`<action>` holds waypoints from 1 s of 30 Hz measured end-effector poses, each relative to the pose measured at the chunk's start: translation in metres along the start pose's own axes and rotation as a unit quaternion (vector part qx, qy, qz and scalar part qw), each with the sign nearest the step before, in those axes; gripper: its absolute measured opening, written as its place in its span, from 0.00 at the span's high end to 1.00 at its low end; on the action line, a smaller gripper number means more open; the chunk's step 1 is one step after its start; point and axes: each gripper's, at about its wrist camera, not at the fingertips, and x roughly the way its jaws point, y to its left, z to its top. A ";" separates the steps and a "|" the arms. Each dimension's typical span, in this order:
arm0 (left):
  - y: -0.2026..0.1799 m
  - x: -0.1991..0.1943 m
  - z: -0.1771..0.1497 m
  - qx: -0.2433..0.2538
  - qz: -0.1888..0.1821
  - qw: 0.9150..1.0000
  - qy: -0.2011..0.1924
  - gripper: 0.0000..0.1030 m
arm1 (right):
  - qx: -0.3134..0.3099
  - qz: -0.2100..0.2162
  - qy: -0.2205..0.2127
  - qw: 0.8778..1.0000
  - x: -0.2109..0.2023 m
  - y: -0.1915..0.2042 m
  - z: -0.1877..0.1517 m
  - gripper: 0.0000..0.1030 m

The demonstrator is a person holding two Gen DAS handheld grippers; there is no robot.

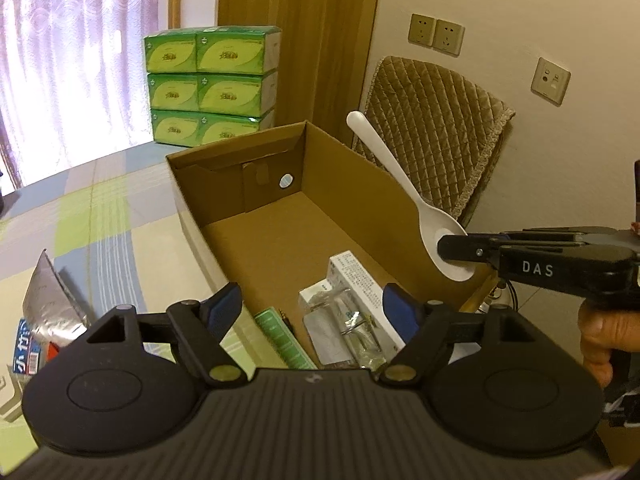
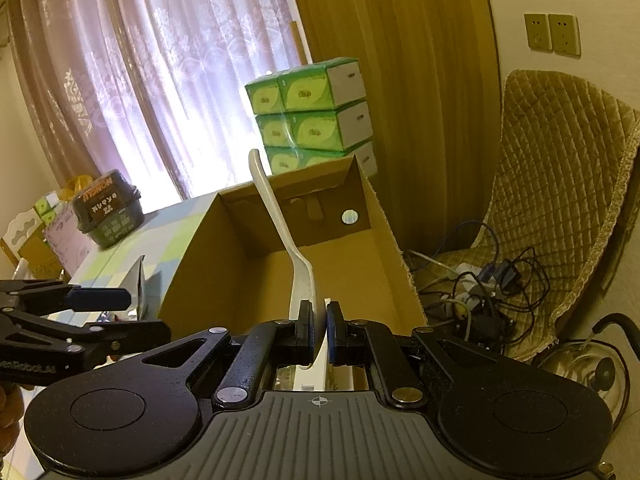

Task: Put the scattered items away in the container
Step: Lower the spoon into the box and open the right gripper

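Daylight through the curtains overexposes that area; the interior is dim and warm-tinted. Fisheye curvature bends the edges, corners vignette black, and nearby foreground appears slightly soft.

From my remote station, the cardboard box gapes open above, its far half bare; packets crowd the near end. The white spoon crosses its right wall, beside a quilted chair.
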 end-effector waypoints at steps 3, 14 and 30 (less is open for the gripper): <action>0.001 -0.004 -0.002 -0.003 0.001 1.000 0.000 0.28 | -0.001 -0.001 0.003 1.000 0.002 0.002 0.000 0.92; 0.005 -0.007 -0.006 -0.013 0.000 1.000 -0.004 0.26 | -0.038 -0.018 0.000 0.999 0.007 0.013 0.001 0.92; 0.027 -0.039 -0.039 -0.057 0.020 0.998 -0.009 0.20 | -0.009 -0.007 -0.013 1.000 -0.022 0.021 -0.020 0.92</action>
